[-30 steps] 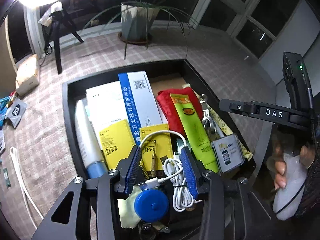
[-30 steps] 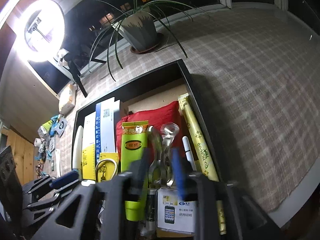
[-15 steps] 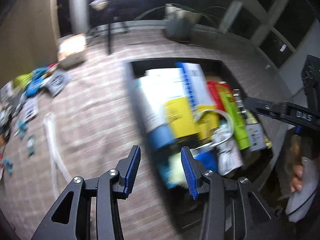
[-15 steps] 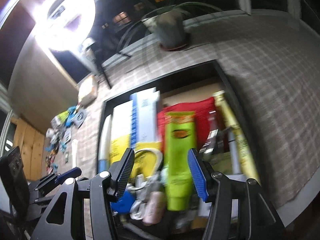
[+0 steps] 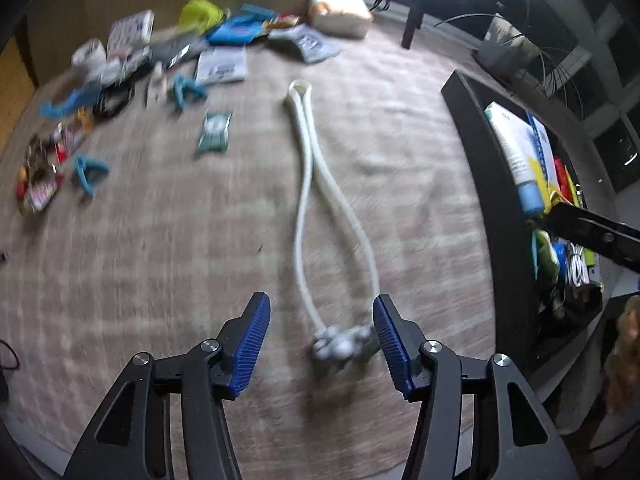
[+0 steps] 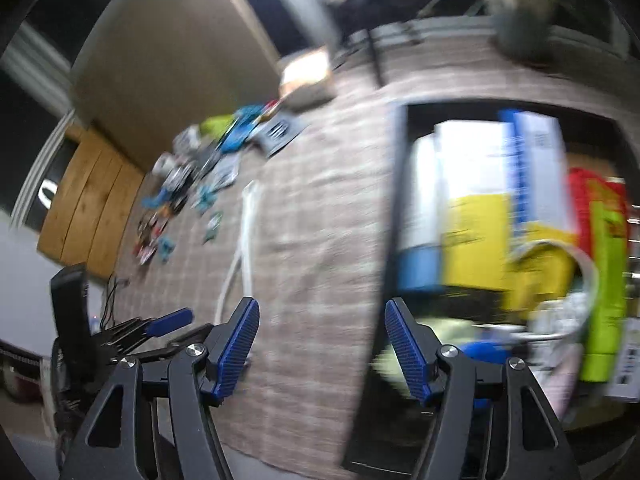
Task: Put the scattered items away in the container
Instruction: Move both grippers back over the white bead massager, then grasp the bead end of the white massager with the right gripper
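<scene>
The left gripper (image 5: 322,336) hung over the checked cloth (image 5: 200,260) with its jaws opening and nothing pinched, the knobbed end of a white cord (image 5: 304,184) lying on the cloth just below and between the blue pads. The right gripper (image 6: 320,340) was likewise opening and empty, straddling the near wall of the black container (image 6: 394,208). That container already held a good share: a white tube with a blue cap (image 5: 520,168), white and yellow boxes (image 6: 480,200), a green tube (image 6: 604,280) and a coiled cable. Much seemed left to do, since the white cord and a blurred scatter of small packets and clips (image 5: 120,80) lay well apart from it, across the cloth.
</scene>
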Motion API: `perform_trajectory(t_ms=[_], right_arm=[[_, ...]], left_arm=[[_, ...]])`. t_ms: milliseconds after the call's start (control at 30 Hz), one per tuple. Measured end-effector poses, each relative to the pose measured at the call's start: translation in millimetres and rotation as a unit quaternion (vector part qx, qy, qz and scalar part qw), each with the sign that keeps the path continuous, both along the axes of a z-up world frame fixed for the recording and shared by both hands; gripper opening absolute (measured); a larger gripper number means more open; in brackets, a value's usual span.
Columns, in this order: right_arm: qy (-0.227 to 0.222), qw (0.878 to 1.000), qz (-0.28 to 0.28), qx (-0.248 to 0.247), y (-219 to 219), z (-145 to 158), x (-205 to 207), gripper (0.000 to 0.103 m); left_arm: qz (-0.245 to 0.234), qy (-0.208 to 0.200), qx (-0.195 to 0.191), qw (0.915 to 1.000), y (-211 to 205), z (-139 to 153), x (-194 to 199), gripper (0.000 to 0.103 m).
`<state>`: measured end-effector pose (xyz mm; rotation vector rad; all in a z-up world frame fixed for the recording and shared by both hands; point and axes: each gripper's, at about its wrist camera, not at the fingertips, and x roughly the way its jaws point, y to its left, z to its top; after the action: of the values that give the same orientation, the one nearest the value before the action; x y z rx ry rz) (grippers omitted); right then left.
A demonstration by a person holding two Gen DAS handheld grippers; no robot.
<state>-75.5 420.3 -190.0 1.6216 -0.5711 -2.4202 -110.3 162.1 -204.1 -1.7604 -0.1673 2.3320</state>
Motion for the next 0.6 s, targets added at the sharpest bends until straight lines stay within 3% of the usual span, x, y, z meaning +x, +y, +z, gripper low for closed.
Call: perform_trajectory(t_ms=[200,600], right_arm=[[-0.064,0.997,0.022,-0.036,-48.2,-42.1,-16.8,0.062],[-0.117,0.99,0.013,-0.082,-83.1,-87.6,-28.9,0.062]], left_arm=[[-0.007,0.002,0.026,0.9996,-13.1,-5.9,10.1,0.065],[-0.029,-0.021,0.114,0.9928,-3.2,-22.1,3.6,0.073]])
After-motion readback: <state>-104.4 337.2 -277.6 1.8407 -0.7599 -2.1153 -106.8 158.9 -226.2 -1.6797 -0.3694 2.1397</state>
